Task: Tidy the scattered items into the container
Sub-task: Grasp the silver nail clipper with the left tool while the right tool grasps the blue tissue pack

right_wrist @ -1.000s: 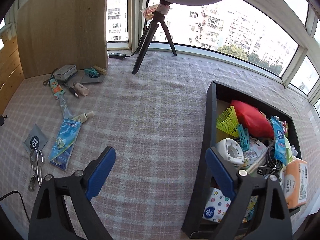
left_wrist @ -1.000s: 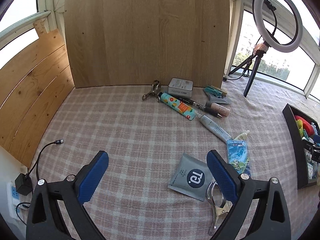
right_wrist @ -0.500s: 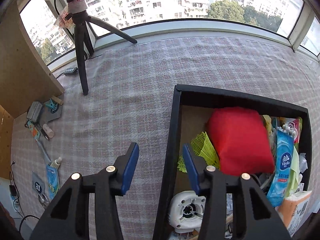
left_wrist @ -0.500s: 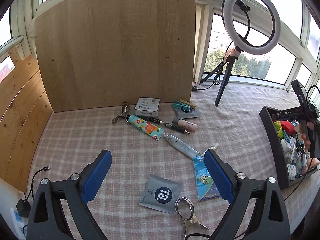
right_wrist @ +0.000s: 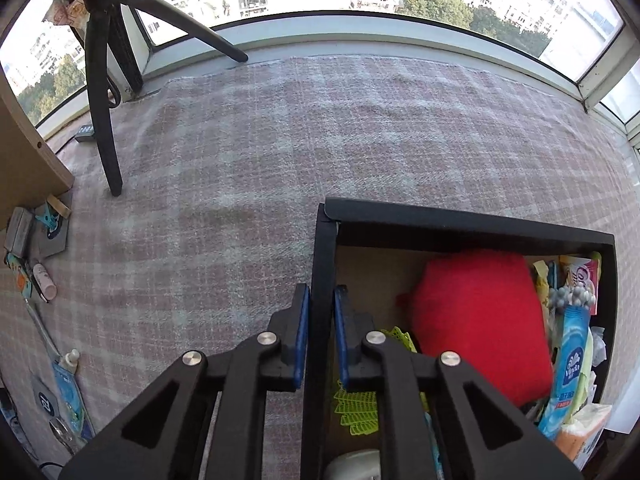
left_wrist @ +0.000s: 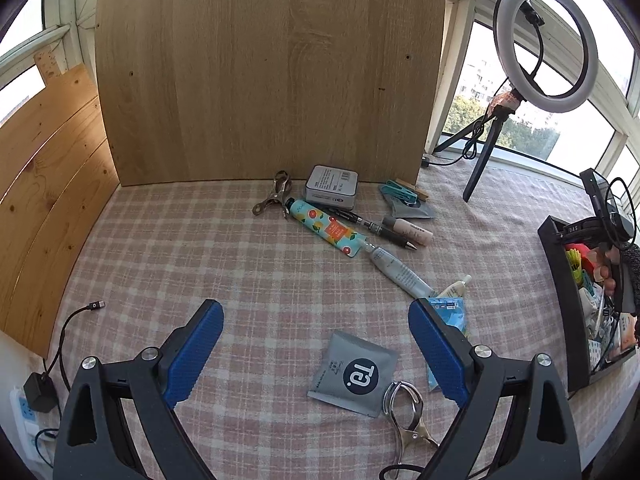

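My right gripper (right_wrist: 321, 312) is shut on the left wall of the black container (right_wrist: 460, 222), one finger outside and one inside. The container holds a red pouch (right_wrist: 480, 320), a yellow mesh item (right_wrist: 356, 408) and several packets. My left gripper (left_wrist: 316, 344) is open and empty above the checked cloth. Between its fingers lie a grey sachet (left_wrist: 354, 372) and a metal clip (left_wrist: 406, 412). A blue packet (left_wrist: 450, 316) sits by the right finger. Farther off lie a fruit-print tube (left_wrist: 326, 228), a clear tube (left_wrist: 400, 274), a pen (left_wrist: 372, 226) and a tin (left_wrist: 332, 184).
A ring light on a tripod (left_wrist: 546, 40) stands at the back right. A wooden board (left_wrist: 272, 72) rises behind the items. A second metal clip (left_wrist: 274, 196) and teal pegs (left_wrist: 402, 194) lie by the board. A cable (left_wrist: 68, 320) and a power strip sit at the left.
My right gripper has closed from half open onto the container's left wall. My left gripper has shifted and lowered slightly toward the sachet, staying open.
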